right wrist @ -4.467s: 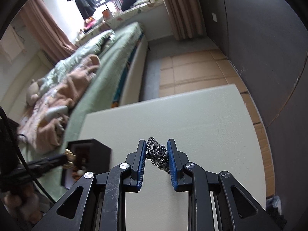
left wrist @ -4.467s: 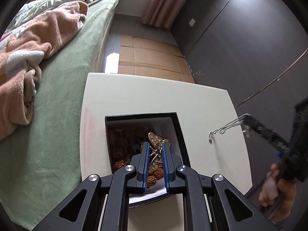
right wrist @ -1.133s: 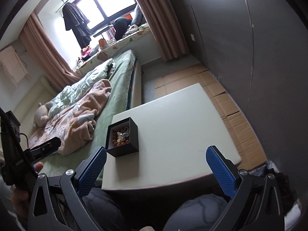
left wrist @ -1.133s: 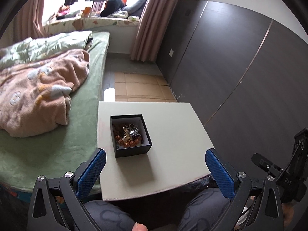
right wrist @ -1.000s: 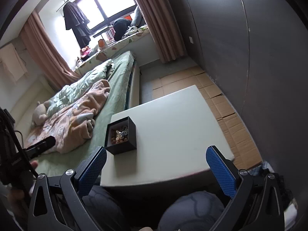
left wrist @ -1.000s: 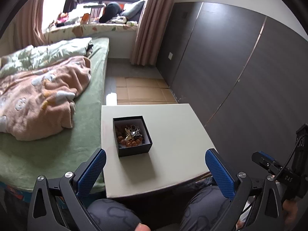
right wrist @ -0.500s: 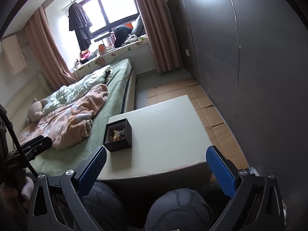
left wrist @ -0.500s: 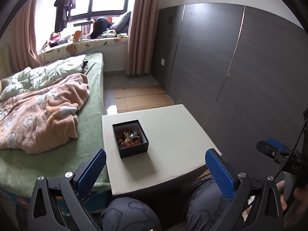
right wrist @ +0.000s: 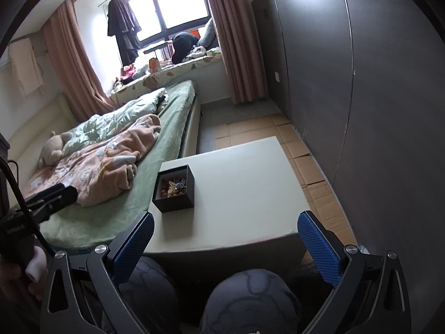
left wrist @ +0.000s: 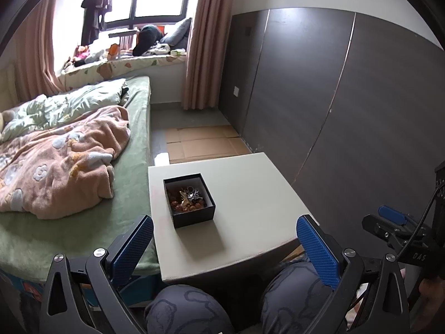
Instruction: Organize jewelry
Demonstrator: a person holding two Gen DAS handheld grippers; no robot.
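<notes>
On the left, a green-sheeted bed (left wrist: 130, 206) carries a rumpled peach fleece blanket with pale flower prints (left wrist: 61, 164); the bed runs alongside the left edge of the table. The left gripper (left wrist: 224, 239), black-framed with blue textured pads, is held back from the table, its jaws spread wide with nothing between them. The square off-white table (left wrist: 250, 203) stands in front of the person's knees in dark patterned trousers (left wrist: 189, 309). On the table's left half sits the small open black square box (left wrist: 189, 199), upright, near the bed-side edge. Inside it lies the jewelry, a tangled heap of gold, silver and reddish-brown beaded pieces (left wrist: 187, 197); single items cannot be told apart. The right gripper (right wrist: 225, 239), of the same build, is likewise held short of the table, jaws wide apart and empty. At far right stands a dark grey panelled wall (left wrist: 347, 105).
</notes>
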